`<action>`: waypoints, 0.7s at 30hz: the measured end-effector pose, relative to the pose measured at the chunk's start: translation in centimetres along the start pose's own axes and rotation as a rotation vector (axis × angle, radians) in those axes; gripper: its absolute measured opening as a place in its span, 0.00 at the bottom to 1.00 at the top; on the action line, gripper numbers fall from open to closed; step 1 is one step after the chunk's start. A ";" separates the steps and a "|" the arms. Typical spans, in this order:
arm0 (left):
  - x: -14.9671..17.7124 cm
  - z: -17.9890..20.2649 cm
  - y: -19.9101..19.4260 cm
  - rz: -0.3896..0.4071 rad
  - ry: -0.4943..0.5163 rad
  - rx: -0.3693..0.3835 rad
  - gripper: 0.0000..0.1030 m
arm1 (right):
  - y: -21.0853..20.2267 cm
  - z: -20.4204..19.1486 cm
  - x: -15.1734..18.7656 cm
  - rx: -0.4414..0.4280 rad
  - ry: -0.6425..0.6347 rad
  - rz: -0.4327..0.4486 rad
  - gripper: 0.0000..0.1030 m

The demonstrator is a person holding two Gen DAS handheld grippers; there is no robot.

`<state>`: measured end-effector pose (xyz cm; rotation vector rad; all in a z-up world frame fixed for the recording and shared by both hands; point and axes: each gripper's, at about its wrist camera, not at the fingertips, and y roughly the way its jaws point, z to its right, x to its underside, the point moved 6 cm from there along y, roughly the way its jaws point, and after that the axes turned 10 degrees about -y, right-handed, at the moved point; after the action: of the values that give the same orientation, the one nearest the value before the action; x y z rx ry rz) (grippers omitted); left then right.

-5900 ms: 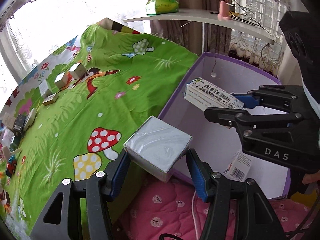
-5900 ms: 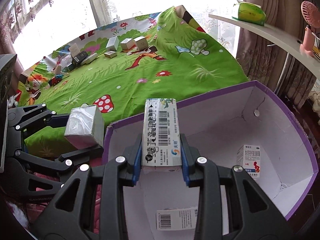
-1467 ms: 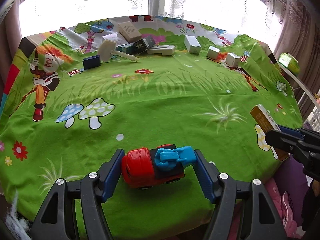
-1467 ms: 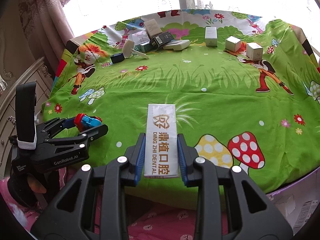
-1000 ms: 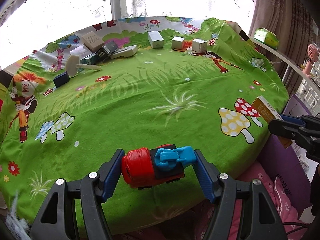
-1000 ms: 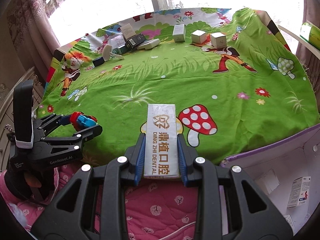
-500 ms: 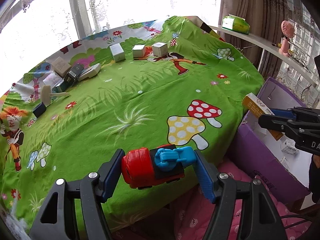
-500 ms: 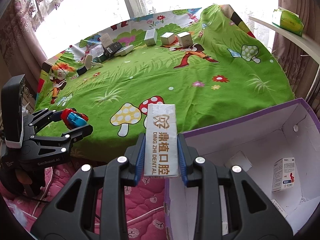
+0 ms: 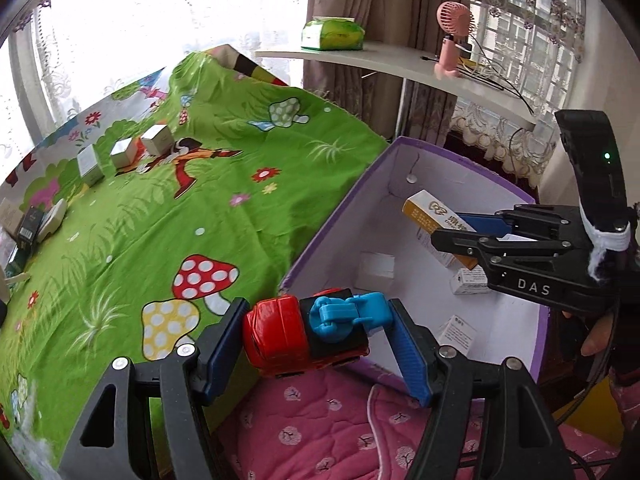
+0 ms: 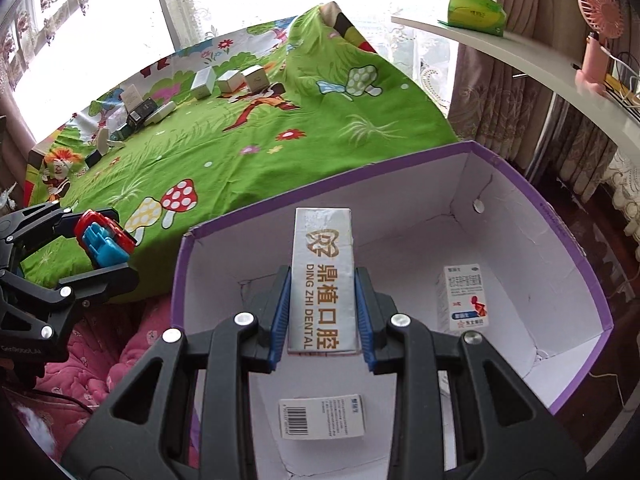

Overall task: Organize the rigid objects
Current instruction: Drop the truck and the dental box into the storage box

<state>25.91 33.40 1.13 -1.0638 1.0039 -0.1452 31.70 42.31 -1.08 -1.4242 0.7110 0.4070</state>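
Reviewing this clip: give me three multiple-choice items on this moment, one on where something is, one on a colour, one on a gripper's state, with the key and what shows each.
1. Where is the Ding Zhi Dental box?
A. lying on the green bedsheet
B. held over the open purple-rimmed box
C. on the white shelf

2. What colour is the part on top of the red toy truck?
A. blue
B. yellow
C. white

3. How is the left gripper?
A. open and empty
B. shut on the toy truck
C. shut on a white carton

Key: 1 B, the right gripper clamps it above the white inside of the purple-rimmed box; 2 A, a blue piece sits on the truck's black bed; 3 B, both blue pads press the truck's ends.
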 end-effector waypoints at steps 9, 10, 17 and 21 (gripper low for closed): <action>-0.5 5.7 2.5 -0.038 0.106 0.116 0.67 | -1.4 5.1 0.6 0.121 0.045 -0.008 0.33; -0.3 6.0 2.9 -0.046 0.109 0.133 0.68 | -1.3 5.3 0.7 0.129 0.045 -0.013 0.33; 0.1 4.9 3.8 -0.085 0.073 0.214 0.73 | 0.7 5.8 1.2 0.218 0.011 -0.129 0.51; -1.8 -2.5 2.7 0.023 -0.042 0.080 0.77 | 1.5 3.4 -2.0 0.171 -0.040 -0.094 0.61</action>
<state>22.13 34.14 -0.14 -0.9786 0.9647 -0.1424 29.93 46.14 -0.90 -1.2795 0.6287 0.2930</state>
